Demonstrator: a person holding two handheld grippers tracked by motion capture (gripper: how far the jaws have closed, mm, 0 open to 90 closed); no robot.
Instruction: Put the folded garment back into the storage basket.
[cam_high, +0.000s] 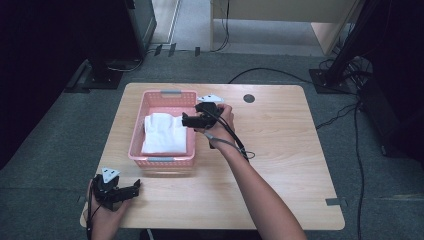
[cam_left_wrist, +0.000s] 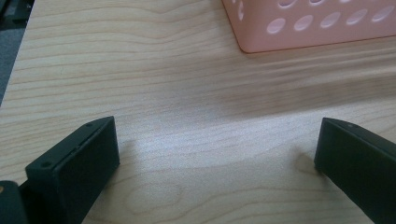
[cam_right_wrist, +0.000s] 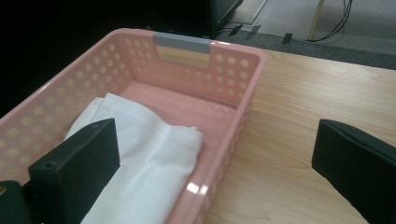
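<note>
A pink perforated basket (cam_high: 136, 135) stands on the left half of the wooden table, and a folded white cloth (cam_high: 162, 133) lies inside it. My right gripper (cam_high: 186, 120) hovers over the basket's right rim, open, with nothing between its jaws. In the right gripper view the white cloth (cam_right_wrist: 154, 154) lies in the basket (cam_right_wrist: 233, 60) below the left jaw. My left gripper (cam_high: 134, 188) rests low near the table's front left corner, open and empty. In the left gripper view a corner of the basket (cam_left_wrist: 308, 25) sits ahead to the right.
The wooden table (cam_high: 280, 145) has bare room on its right half and along its front edge. A dark round grommet (cam_high: 249, 98) sits near the far edge. Cables and stand bases lie on the grey floor beyond the table.
</note>
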